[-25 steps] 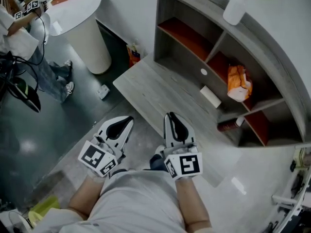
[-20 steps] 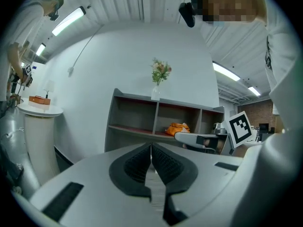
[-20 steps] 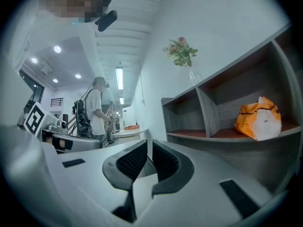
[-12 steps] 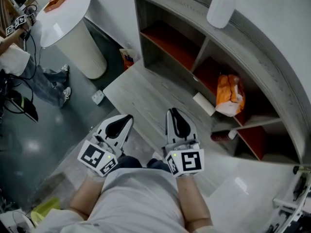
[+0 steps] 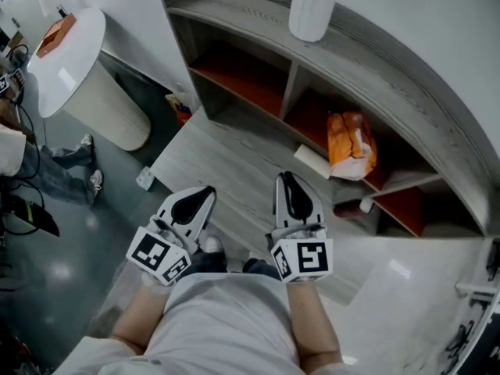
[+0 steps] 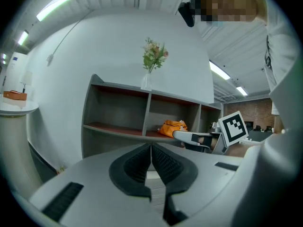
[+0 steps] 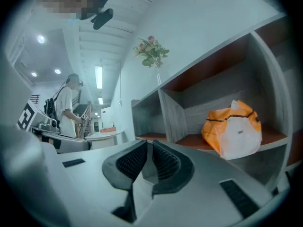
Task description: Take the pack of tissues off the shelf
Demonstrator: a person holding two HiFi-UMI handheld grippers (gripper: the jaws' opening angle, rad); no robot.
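Observation:
The pack of tissues [image 5: 350,143] is an orange and white bag, upright in the middle compartment of the grey shelf [image 5: 391,69] on a red-brown board. It also shows in the left gripper view [image 6: 173,126] and large in the right gripper view [image 7: 233,129]. My left gripper [image 5: 203,191] and right gripper [image 5: 288,178] are side by side in front of my body, short of the shelf, both shut and empty. The right gripper points toward the shelf, with the pack ahead and to its right. In the left gripper view the right gripper [image 6: 182,135] reaches in from the right.
A white vase [image 5: 311,6] with flowers stands on the shelf top. A white box [image 5: 312,162] lies on the low wooden platform [image 5: 219,155], and a dark bottle [image 5: 351,208] lies in the bottom compartment. A round white table [image 5: 74,61] and a person [image 5: 12,155] are at the left.
The view has swung so the shelf and tissue pack sit further left and closer to my grippers. Both grippers keep their place in the picture and stay shut.

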